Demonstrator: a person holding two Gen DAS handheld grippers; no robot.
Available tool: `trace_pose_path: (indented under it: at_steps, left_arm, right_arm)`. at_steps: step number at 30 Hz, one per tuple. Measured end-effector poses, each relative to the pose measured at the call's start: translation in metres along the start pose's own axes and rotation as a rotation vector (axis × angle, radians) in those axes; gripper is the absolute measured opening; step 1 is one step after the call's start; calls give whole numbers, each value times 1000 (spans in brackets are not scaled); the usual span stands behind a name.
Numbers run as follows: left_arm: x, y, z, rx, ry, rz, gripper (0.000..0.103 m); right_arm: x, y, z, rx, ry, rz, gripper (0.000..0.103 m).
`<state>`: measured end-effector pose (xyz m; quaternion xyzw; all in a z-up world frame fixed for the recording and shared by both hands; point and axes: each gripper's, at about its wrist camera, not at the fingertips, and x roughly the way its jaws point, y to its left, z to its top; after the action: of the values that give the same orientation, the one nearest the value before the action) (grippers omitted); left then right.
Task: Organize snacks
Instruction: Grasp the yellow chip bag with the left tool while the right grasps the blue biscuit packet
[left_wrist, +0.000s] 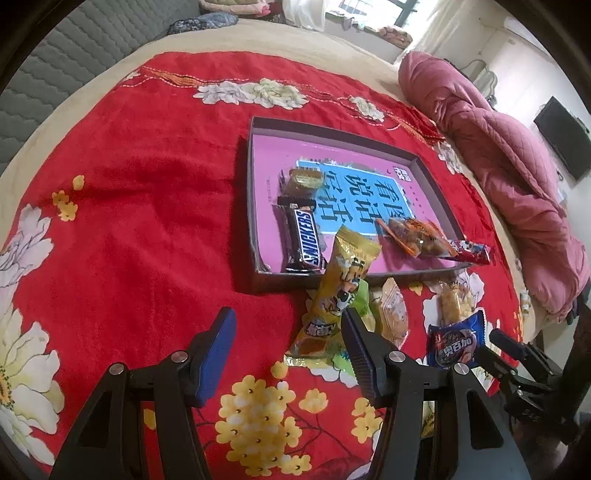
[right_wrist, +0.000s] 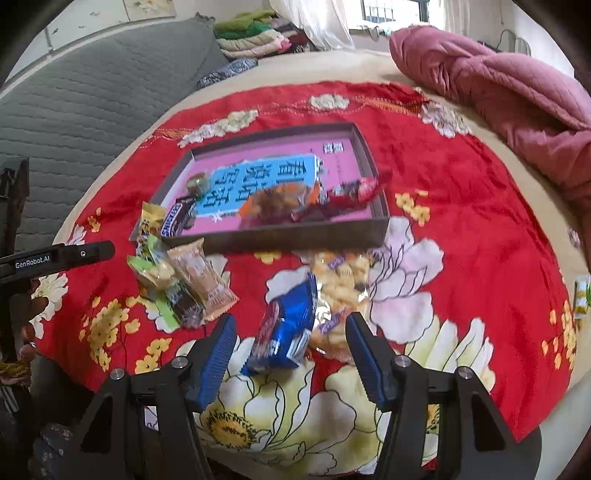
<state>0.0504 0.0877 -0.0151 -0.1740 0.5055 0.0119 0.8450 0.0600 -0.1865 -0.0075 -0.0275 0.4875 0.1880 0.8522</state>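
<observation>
Red floral blanket spread over the bed, w/ a shallow pink-bottomed box sitting on it as the tray. Inside the box: a Snickers bar along the left wall, a small gold-wrapped cake just beyond it, an orange-edged clear snack bag near the front right, and a red packet lying over the front right corner.

Outside, just in front of the box: a yellow snack pack leaning up on the front wall, a green packet under it, a peach-coloured wafer pack beside, a clear bag of yellow puffs further right, and a blue cookie pack nearest the edge.

Left gripper hovers over the blanket, jaws apart, nothing betw. them; its right finger sits in front of the yellow pack's lower end, can't tell if touching.

Right gripper is angled down at the blue cookie pack, which sits betw. the open jaws; pads clear of it on both sides, not gripping.

Pink quilt bunched up at far right.
</observation>
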Motion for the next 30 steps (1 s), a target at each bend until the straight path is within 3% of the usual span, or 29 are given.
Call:
trace_pose_path:
  at_steps: [3,10,30]
  left_arm:
    - [-1,-3,0,4,0,-9,61]
    - [3,-4,-1,6,8,-12,61]
    - [19,-11,-1,15,17,-29,61]
  right_arm:
    - [3,-2,-2,15,16,20,61]
    - [8,0,-4,13,28,54,47]
    - [22,3,-3,-6,26,73,42]
